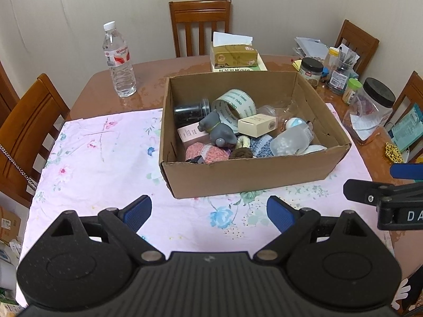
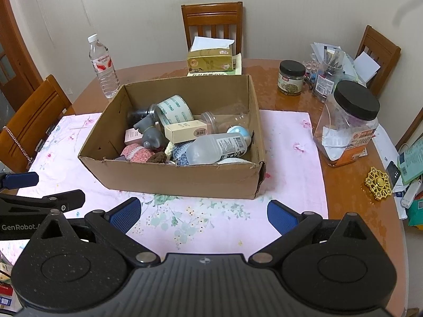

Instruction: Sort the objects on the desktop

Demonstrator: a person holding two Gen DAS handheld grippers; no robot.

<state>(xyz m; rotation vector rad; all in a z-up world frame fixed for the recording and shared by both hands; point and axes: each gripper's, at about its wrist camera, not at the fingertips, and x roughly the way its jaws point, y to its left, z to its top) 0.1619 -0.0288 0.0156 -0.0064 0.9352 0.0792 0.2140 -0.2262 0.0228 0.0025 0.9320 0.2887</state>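
Note:
An open cardboard box [image 1: 246, 177] [image 2: 171, 177] stands on a pink floral cloth [image 1: 100, 163] [image 2: 288, 142]. It holds a tape roll [image 1: 234, 107] [image 2: 174, 109], a grey toy [image 1: 219, 129] [image 2: 152, 132], a cream carton [image 1: 257, 124] [image 2: 185, 130], a frosted bottle [image 1: 290, 141] [image 2: 216, 148], a dark jar [image 1: 190, 111], yarn and socks. My left gripper [image 1: 208, 211] is open and empty, hovering in front of the box. My right gripper [image 2: 203, 212] is open and empty too, also short of the box. Each gripper shows at the edge of the other's view.
A water bottle [image 1: 119, 60] [image 2: 103, 66] stands at the back left. A tissue box [image 1: 234, 54] [image 2: 211, 59] sits behind the box. Jars [image 2: 346, 124], a pen cup [image 2: 326, 79], papers and a gold ornament [image 2: 378, 183] crowd the right side. Wooden chairs ring the table.

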